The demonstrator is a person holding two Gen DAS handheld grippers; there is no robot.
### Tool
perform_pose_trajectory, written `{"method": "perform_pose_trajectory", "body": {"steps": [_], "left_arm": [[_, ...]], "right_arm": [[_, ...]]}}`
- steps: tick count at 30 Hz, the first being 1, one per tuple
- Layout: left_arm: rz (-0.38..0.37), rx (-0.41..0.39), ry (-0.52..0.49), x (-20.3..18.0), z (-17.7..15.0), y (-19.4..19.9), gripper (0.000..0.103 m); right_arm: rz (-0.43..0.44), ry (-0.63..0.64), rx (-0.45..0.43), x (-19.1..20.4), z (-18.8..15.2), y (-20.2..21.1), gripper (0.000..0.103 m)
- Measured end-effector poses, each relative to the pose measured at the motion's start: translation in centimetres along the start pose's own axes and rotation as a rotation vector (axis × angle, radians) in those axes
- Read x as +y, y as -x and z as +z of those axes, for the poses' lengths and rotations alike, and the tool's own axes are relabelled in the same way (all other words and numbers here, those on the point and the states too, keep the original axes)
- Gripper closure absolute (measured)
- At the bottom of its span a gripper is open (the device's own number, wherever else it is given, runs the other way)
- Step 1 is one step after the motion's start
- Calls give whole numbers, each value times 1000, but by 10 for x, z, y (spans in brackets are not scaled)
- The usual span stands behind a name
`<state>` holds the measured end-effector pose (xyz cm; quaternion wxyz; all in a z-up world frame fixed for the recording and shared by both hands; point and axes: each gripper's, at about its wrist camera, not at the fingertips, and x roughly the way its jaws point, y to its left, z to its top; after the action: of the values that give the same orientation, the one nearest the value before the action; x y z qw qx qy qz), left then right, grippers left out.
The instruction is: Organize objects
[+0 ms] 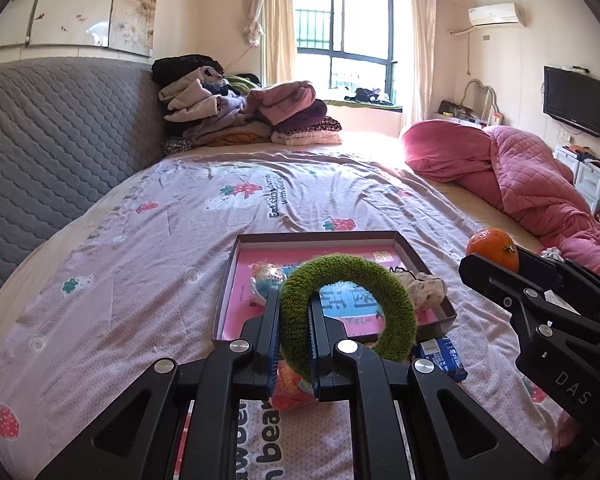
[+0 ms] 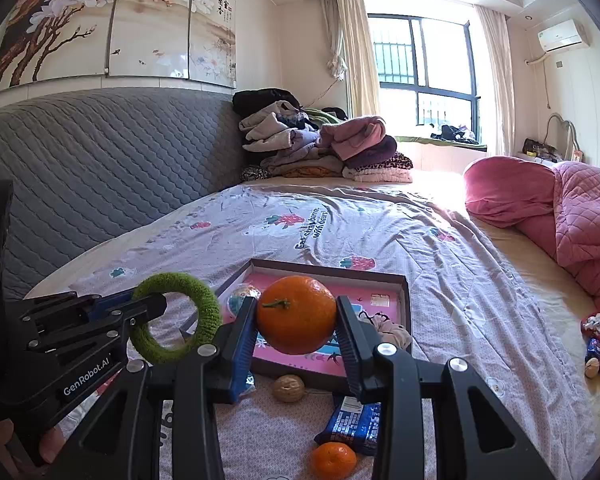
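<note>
The green ring (image 1: 348,300) is clamped in the left tool (image 1: 294,344), the orange (image 2: 296,314) in the right tool (image 2: 296,340). Both should be carried over the box (image 2: 404,300) and released low, clear of items already inside.

The right gripper (image 1: 496,268) carries "DAS" on its side; the left gripper (image 2: 156,304) reads "GenRobot.AI". The bedsheet (image 1: 180,216) is printed "Eat strawberries with bears" at its middle, partly creased.
</note>
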<state>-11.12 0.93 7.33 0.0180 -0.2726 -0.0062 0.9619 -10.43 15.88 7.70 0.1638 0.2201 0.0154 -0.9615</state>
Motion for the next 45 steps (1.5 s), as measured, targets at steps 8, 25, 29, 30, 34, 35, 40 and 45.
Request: {"method": "perform_pose_trajectory", "body": {"steps": [8, 25, 29, 30, 34, 35, 40, 45], "left_arm": [[6, -10, -3, 1, 17, -12, 91], [42, -29, -13, 7, 51, -38, 91], [50, -12, -14, 10, 55, -54, 91], [50, -9, -10, 11, 56, -58, 91], [48, 12, 8, 15, 57, -75, 91], [47, 17, 12, 17, 56, -80, 91], [46, 48, 14, 21, 51, -101, 91], [30, 95, 22, 24, 40, -122, 91]], "right_arm": [[-10, 13, -11, -8, 11, -10, 64], [-42, 29, -33, -28, 35, -36, 64], [-45, 28, -26, -30, 38, -47, 64], [-46, 28, -26, -30, 39, -49, 64], [-44, 29, -20, -33, 41, -59, 64], [-45, 30, -19, -34, 41, -61, 64], [-43, 33, -1, -36, 40, -77, 64], [-41, 40, 42, -37, 31, -95, 64]]}}
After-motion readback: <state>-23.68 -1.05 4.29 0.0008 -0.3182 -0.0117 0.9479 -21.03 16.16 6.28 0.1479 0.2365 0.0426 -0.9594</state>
